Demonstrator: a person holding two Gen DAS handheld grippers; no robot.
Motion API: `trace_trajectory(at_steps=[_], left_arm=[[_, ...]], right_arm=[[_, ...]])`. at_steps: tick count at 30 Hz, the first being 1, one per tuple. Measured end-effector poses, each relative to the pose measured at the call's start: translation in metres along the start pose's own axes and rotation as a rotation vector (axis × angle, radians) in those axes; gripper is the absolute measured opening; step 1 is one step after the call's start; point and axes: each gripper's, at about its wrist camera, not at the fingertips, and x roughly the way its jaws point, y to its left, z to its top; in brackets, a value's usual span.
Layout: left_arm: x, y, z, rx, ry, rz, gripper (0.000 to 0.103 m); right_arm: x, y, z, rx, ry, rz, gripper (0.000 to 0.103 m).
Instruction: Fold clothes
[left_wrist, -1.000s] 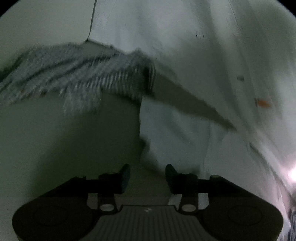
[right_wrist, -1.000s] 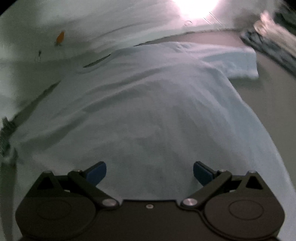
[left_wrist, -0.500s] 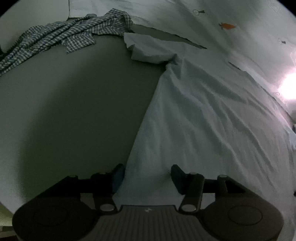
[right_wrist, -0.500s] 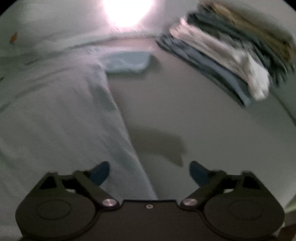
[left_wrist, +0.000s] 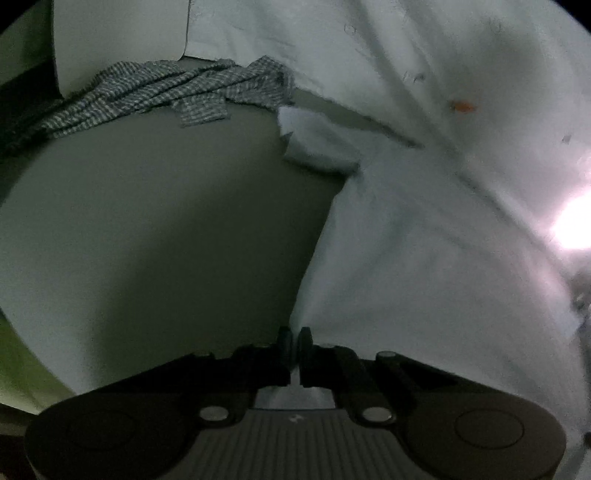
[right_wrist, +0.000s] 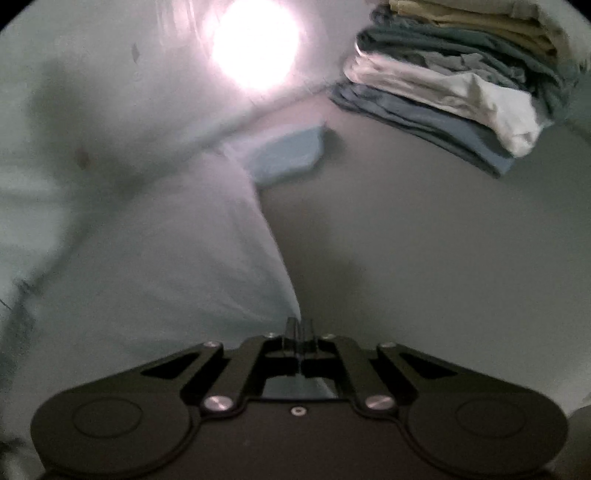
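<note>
1. Left tool (left_wrist: 294, 338): black fingers drawn together, clamped on the lower left corner of a pale blue short-sleeved T-shirt (left_wrist: 424, 266).
2. Right tool (right_wrist: 300, 330): fingers likewise pressed together, pinching the lower right corner of the same pale blue short-sleeved T-shirt (right_wrist: 155, 266).
3. Spread flat on a plain grey-green counter (left_wrist: 166, 229), body running away from both tools toward the far edge.
4. Left sleeve (left_wrist: 317, 140) crumpled and partly folded over, lying on the counter just beside the body of the shirt.
5. Right sleeve (right_wrist: 288, 151) flat on the counter, pointing away from the shirt's body.
6. Beyond the left sleeve, a rumpled blue-and-white checked garment (left_wrist: 155, 96), stretched along the far edge of the counter, close to the sleeve; touching or not, cannot tell.
7. Behind the shirt, a hanging white cloth with small printed figures (left_wrist: 443, 66), one orange mark among them.
8. In the right wrist view, a stack of folded clothes in blue, white, grey-green and tan (right_wrist: 454, 81), well apart from the shirt on the far right of the counter.
9. Bright round glare of a light (right_wrist: 255, 44) on the white cloth above the right sleeve, washing out detail there.
</note>
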Motion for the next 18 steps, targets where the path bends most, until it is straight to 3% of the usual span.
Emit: trace_trajectory(at_steps=[2, 3, 4, 6, 9, 14, 17, 18], left_arm=[[-0.005, 0.004, -0.003, -0.028, 0.001, -0.008, 0.009], [-0.007, 0.006, -0.003, -0.049, -0.003, -0.015, 0.009], [-0.009, 0.009, -0.003, -0.074, -0.009, -0.024, 0.01], [-0.014, 0.012, -0.002, -0.107, -0.021, -0.035, 0.019], [-0.016, 0.015, 0.003, -0.078, -0.023, -0.019, 0.023], [-0.016, 0.032, 0.018, -0.108, -0.032, -0.046, 0.035], [-0.016, 0.046, 0.03, -0.129, -0.019, -0.084, 0.041], [-0.015, 0.051, 0.033, -0.128, -0.015, -0.093, 0.042]], right_arm=[[0.016, 0.008, -0.006, -0.074, 0.043, -0.11, 0.006], [0.015, 0.01, -0.007, -0.064, 0.034, -0.112, 0.011], [0.012, 0.011, -0.009, -0.049, 0.022, -0.108, 0.029], [0.009, 0.015, -0.01, -0.041, -0.003, -0.104, 0.045], [0.006, 0.028, -0.008, -0.061, -0.04, -0.1, 0.043], [-0.001, 0.058, -0.01, -0.001, -0.085, -0.012, 0.046], [0.002, 0.084, -0.012, 0.05, -0.061, 0.089, 0.055], [0.005, 0.09, -0.013, 0.098, -0.043, 0.143, 0.063]])
